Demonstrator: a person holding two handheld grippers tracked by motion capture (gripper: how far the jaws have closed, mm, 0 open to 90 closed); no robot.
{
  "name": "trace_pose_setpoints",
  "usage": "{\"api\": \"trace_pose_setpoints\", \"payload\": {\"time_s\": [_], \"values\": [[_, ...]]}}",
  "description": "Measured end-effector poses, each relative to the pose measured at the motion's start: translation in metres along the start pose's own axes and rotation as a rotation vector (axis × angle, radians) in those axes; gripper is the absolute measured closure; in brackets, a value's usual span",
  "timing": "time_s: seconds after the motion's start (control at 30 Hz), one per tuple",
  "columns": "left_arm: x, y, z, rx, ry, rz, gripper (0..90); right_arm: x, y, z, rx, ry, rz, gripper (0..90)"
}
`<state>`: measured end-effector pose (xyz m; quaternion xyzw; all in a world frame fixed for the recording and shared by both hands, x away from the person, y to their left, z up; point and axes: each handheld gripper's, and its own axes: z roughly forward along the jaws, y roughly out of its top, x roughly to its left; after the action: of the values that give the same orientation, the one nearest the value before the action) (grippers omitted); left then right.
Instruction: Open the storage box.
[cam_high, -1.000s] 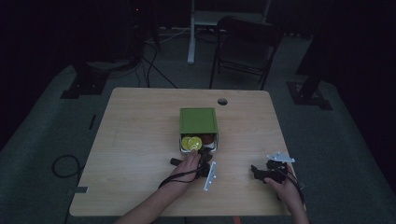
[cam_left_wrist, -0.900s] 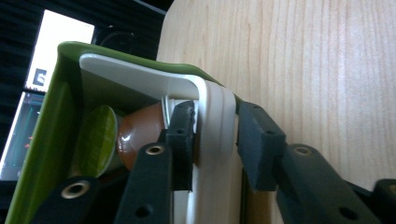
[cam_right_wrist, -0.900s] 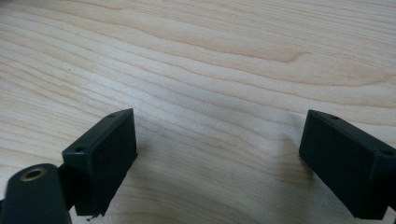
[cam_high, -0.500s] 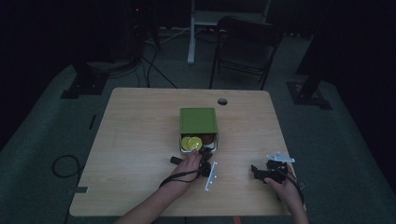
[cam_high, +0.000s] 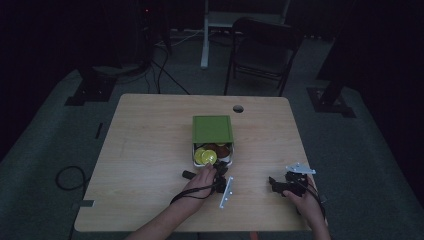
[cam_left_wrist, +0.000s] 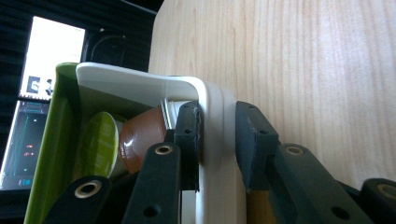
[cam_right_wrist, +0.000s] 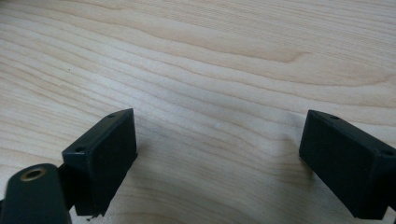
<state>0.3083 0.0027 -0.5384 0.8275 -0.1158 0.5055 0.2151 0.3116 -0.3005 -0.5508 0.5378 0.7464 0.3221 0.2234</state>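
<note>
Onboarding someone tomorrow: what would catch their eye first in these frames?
The green-lidded box at the middle of the table, its white tray slid out toward the person with yellow-green and brown capsules showing. The left gripper is clamped on the tray's wall; the right gripper rests open over bare wood at the near right.

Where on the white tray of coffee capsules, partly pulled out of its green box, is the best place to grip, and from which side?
Probably its near wall, from the person's side. The white tray sticks out of the green box only there, and that thin upright wall fits between two jaws. The left gripper is already clamped on it, one pad inside by the brown capsule, one outside.
</note>
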Motion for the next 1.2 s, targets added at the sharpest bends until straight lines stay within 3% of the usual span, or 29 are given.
{"api": "trace_pose_setpoints", "payload": {"time_s": [1.17, 1.2], "values": [[-0.02, 0.022, -0.038, -0.021, -0.035, 0.032, 72.6, 0.0, 0.0, 0.0, 0.001, 0.0, 0.001, 10.7], [-0.021, 0.024, -0.041, -0.012, -0.05, 0.038, 72.8, 0.0, 0.0, 0.0, 0.0, 0.0, 0.0, 10.7]]}}
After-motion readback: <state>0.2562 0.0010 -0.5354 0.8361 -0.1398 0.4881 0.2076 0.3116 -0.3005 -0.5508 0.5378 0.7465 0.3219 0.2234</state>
